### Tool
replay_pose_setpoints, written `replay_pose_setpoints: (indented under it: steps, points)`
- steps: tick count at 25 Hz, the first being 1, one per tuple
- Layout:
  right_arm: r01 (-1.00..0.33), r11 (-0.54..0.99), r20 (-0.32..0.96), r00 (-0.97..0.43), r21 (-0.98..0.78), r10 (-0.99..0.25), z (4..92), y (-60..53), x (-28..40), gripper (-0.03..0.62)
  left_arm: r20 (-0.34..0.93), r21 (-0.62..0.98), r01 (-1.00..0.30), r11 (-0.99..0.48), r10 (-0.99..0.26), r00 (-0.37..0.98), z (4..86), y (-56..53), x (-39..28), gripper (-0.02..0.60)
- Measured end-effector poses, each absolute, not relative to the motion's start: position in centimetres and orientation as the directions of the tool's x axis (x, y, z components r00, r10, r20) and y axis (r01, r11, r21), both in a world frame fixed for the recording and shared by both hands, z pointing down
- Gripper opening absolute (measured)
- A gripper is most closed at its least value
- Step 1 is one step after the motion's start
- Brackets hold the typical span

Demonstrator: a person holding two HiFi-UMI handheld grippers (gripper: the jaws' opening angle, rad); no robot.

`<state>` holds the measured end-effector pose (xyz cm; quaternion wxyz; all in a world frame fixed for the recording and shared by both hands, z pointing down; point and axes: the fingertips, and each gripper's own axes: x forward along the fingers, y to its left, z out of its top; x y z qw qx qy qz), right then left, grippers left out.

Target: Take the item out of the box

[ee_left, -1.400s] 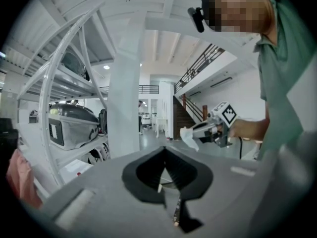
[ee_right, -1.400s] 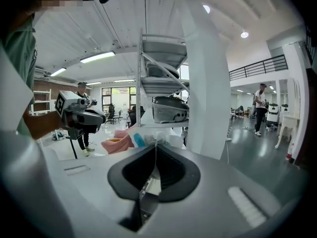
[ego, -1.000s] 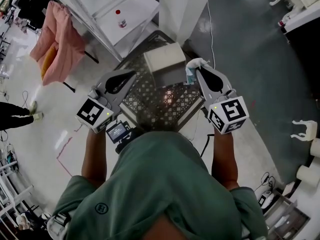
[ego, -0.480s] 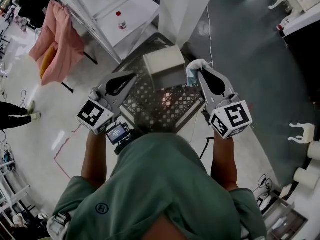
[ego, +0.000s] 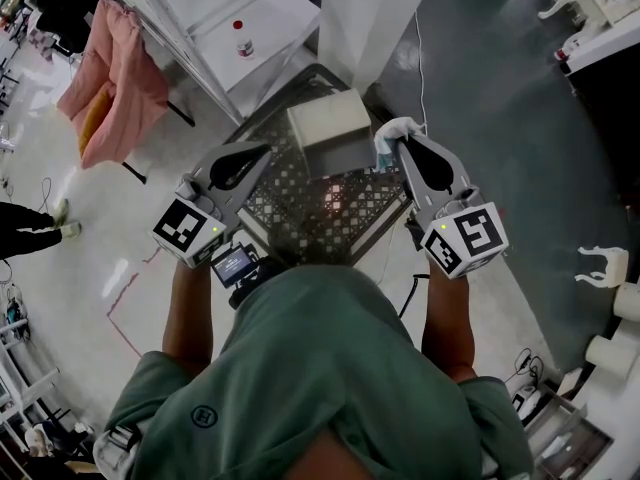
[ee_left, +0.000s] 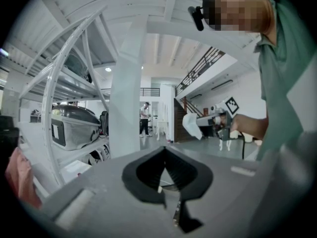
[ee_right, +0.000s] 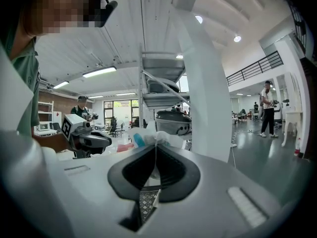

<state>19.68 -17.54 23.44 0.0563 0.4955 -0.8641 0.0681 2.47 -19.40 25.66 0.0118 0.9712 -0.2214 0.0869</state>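
At the tip of my right gripper (ego: 388, 149) the white-and-blue packet (ego: 391, 131) sits pinched in tight jaws, just right of the pale box (ego: 330, 123) — my left gripper (ego: 266, 152), closed on nothing, hangs farther off across the black crate (ego: 290, 198).

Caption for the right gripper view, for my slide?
Right tool shut on a white-and-blue packet, left tool beyond it.
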Motion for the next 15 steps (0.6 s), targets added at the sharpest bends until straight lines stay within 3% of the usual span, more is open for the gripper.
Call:
replay_pose_setpoints:
  steps: [15]
  points:
    - [-0.87,0.488,0.178,-0.493,-0.074,-0.852,24.24,-18.11,19.58,0.012,0.167,-0.019,-0.447,-0.894,-0.443,0.881,25.75,-20.4,1.52,0.002]
